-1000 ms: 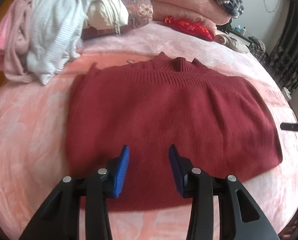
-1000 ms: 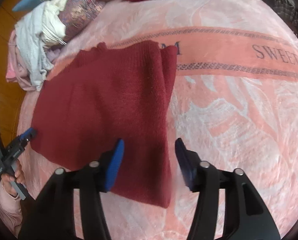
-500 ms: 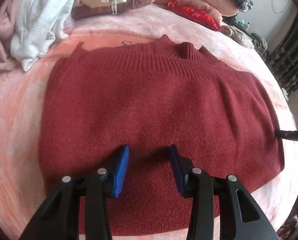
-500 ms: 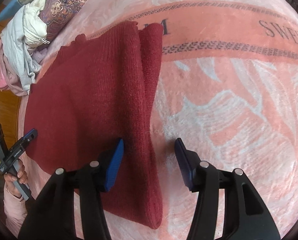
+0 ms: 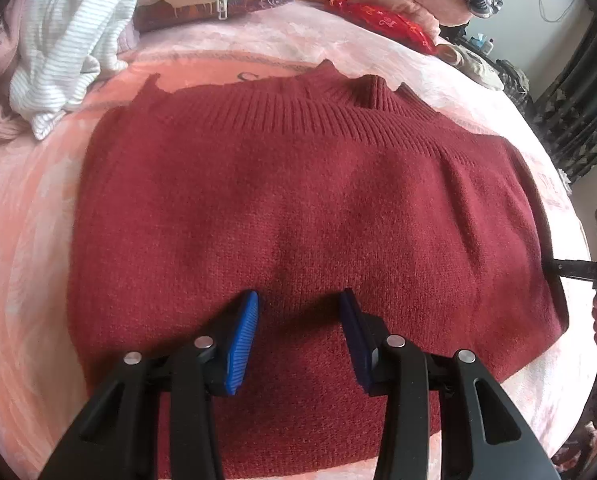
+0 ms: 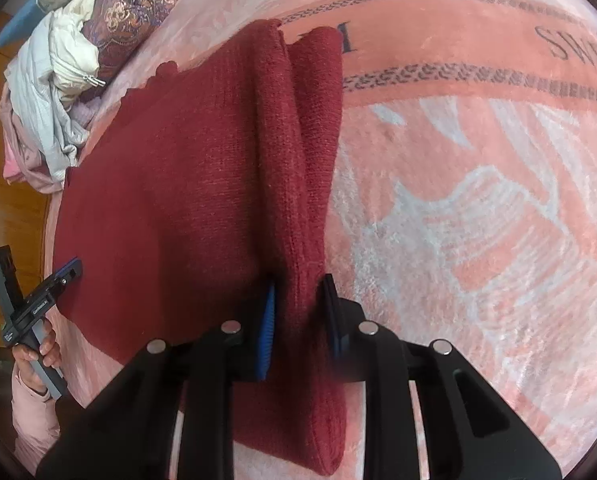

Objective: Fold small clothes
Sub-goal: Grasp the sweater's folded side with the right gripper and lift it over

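Right now we have a dark red knit sweater (image 5: 318, 208) lying flat on a pink blanket (image 6: 478, 208) that covers the bed, its ribbed collar on the far side from us in the left wrist view. Our left gripper (image 5: 298, 312) hangs over the near middle of the sweater with its blue-padded fingers (image 5: 242, 340) spread apart; only flat knit shows in the gap, and nothing is pinched. Our right gripper (image 6: 298, 300) is at the sweater's folded side edge, where the doubled fabric forms a thick ridge running away from us. Its jaws are closing, and that ridge sits between them with the blue pad (image 6: 267, 332) and the opposite pad pressing into the knit from either side. In the right wrist view we can see the left gripper's tip at the sweater's opposite edge, held by a hand (image 6: 38, 356) in a pink sleeve (image 6: 34, 416). A heap of other clothes (image 5: 70, 36), white ribbed, cream and patterned, sits on the far left of the bed, well apart from the sweater. A red patterned pouch (image 5: 382, 22) lies beyond the collar.
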Available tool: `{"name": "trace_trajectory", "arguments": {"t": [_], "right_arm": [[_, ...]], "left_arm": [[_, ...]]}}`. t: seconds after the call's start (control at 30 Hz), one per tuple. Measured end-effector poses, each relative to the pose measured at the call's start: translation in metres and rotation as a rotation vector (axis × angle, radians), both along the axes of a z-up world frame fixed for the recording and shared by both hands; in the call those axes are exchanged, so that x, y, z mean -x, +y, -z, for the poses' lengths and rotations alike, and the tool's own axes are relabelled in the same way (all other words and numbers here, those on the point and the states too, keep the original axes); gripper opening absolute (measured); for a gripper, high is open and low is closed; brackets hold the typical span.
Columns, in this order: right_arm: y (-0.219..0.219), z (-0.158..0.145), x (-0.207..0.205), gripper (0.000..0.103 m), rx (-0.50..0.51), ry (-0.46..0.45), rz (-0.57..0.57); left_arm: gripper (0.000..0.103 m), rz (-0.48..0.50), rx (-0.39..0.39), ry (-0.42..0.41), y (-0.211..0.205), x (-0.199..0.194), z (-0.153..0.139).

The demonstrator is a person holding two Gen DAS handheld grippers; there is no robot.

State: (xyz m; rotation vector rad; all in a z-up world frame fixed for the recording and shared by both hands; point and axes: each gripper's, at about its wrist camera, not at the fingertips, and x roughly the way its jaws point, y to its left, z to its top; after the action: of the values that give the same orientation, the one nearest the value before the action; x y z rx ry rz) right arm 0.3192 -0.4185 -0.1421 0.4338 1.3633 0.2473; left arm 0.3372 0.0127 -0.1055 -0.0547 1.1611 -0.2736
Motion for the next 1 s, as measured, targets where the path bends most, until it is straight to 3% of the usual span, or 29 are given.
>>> {"name": "trace_trajectory", "arguments": {"t": [0.1, 0.23, 0.57, 0.8, 0.9, 1.0], "right_arm": [[-0.006, 0.003, 0.001, 0.021, -0.028, 0.014, 0.041], [0.006, -0.01, 0.002, 0.02, 0.066, 0.007, 0.027], [0.032, -0.047, -0.007, 0.016, 0.203, 0.018, 0.03], [0.091, -0.084, -0.023, 0.015, 0.251, -0.032, -0.048], [0.13, -0.096, -0.025, 0.015, 0.254, -0.054, -0.118], [0.166, -0.101, -0.025, 0.014, 0.246, -0.073, -0.175]], "left_arm": [[0.043, 0.004, -0.006, -0.009, 0.0, 0.002, 0.001], [0.044, 0.023, -0.038, -0.033, -0.005, 0.006, 0.001], [0.042, 0.012, 0.039, -0.002, 0.008, 0.006, -0.008], [0.042, -0.053, 0.041, -0.033, 0.034, -0.001, -0.026], [0.039, -0.068, 0.026, 0.027, 0.047, -0.014, -0.012], [0.039, -0.072, 0.1, 0.045, 0.06, -0.017, -0.006]]}}
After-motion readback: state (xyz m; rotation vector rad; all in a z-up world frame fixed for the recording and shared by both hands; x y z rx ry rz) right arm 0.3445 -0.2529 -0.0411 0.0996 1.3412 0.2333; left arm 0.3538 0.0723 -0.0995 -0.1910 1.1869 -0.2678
